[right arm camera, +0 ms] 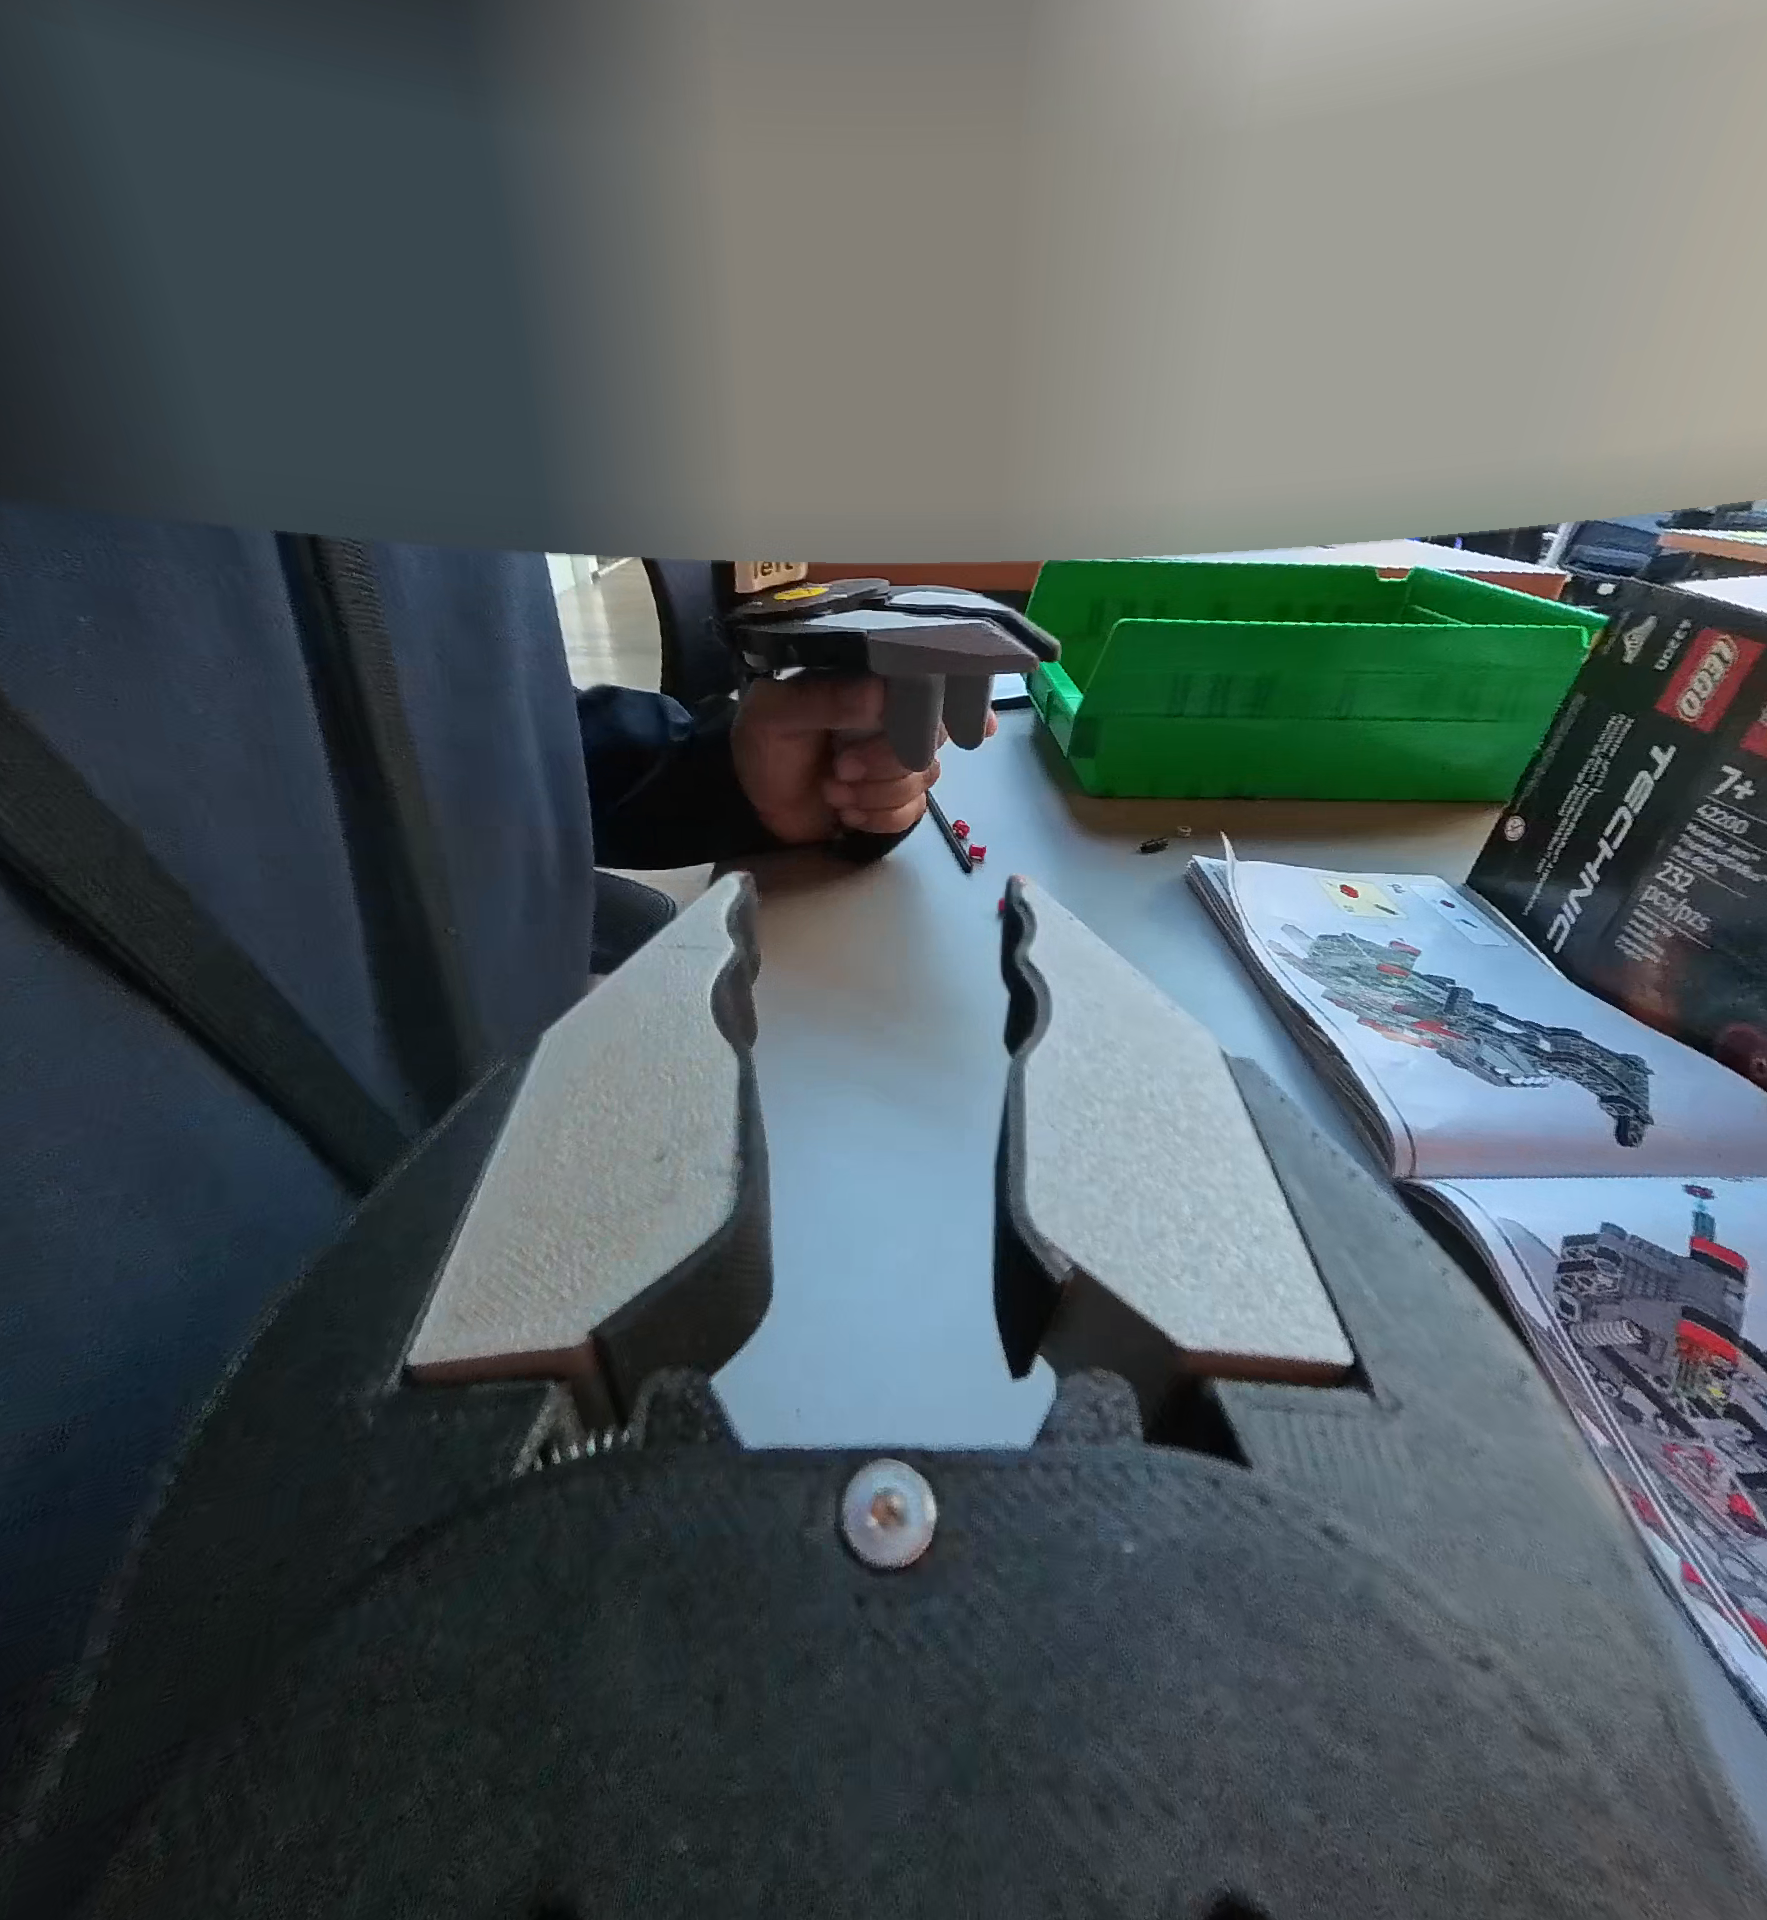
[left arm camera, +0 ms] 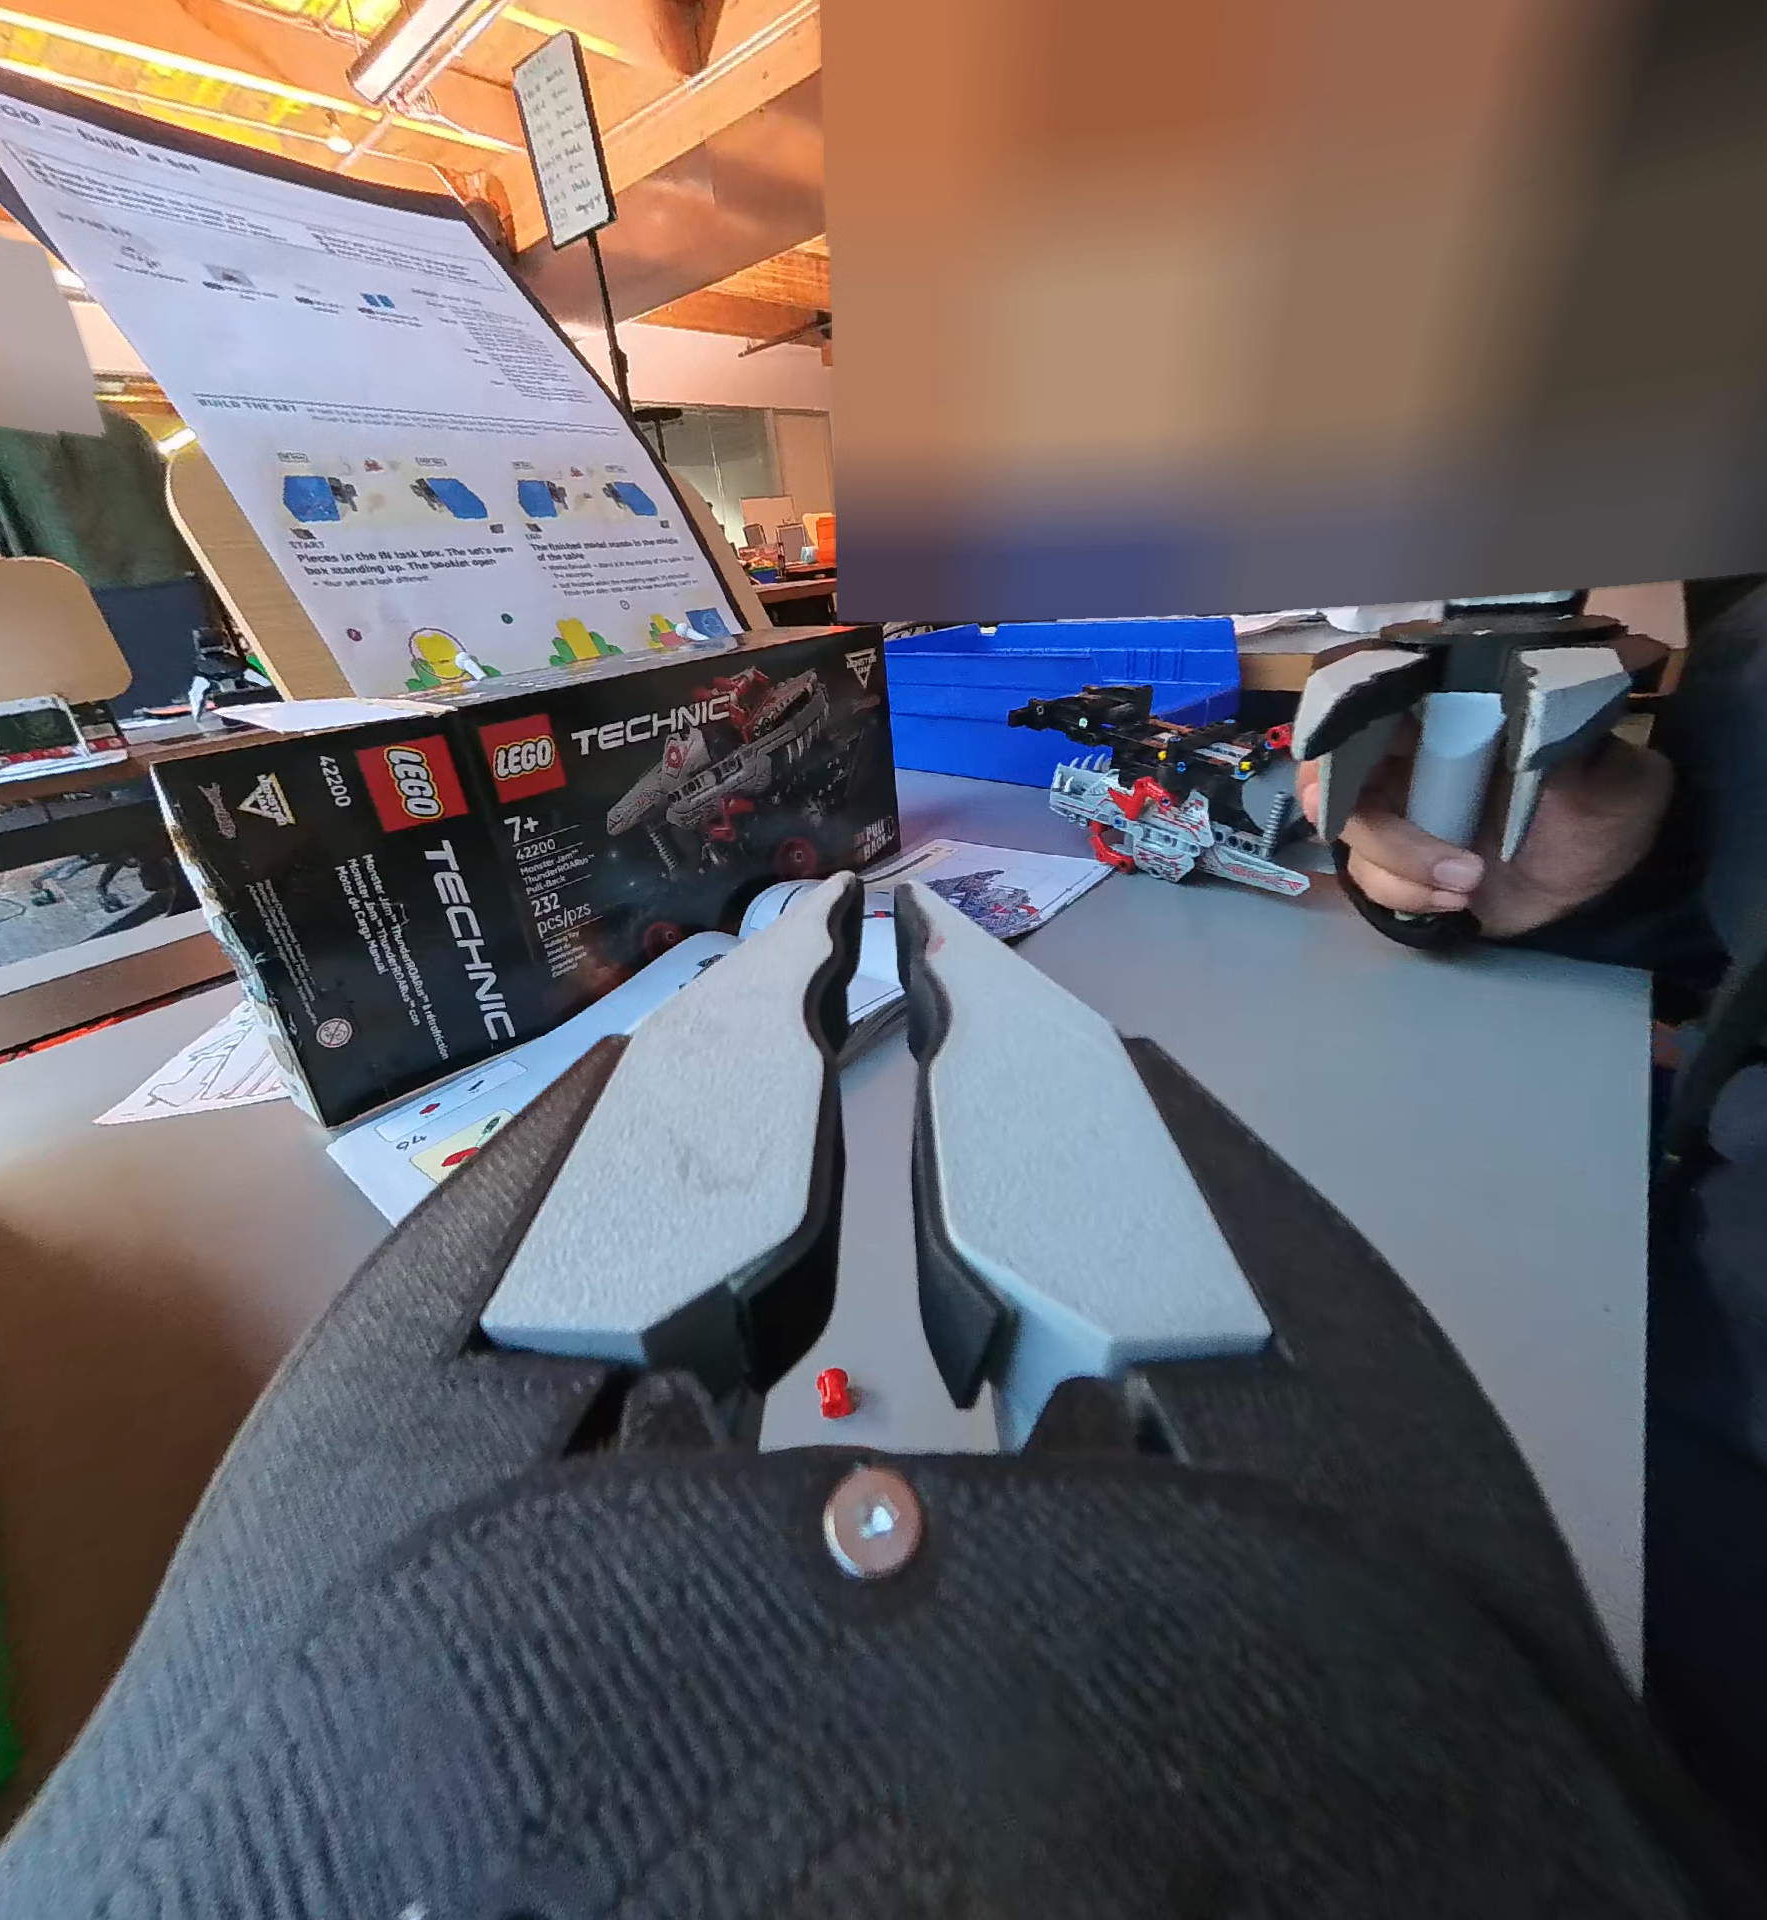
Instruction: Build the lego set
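Looks like the step in hand is grabbing one of the tiny red pins off the table to push into the half-built truck model. My take: come down low and flat, line the tips up on either side of the pin, and close gently so it doesn't squirt away. These bits are small and slick, so they'd probably roll if nudged.

Left tongs are nearly closed, just a thin slit between the tips, nothing gripped. The pin shows on the table through the gap near the base of the fingers, so it's under the tool, not at the tips. Right tongs are spread moderately wide and empty, pointing across the table toward the other hand.

Both tools are held low, near level with the table, each in a fist on the handle. A few more red bits and a thin black axle lie near the left hand. The model sits at the far side by the blue bin, with the open booklet and the set box between.
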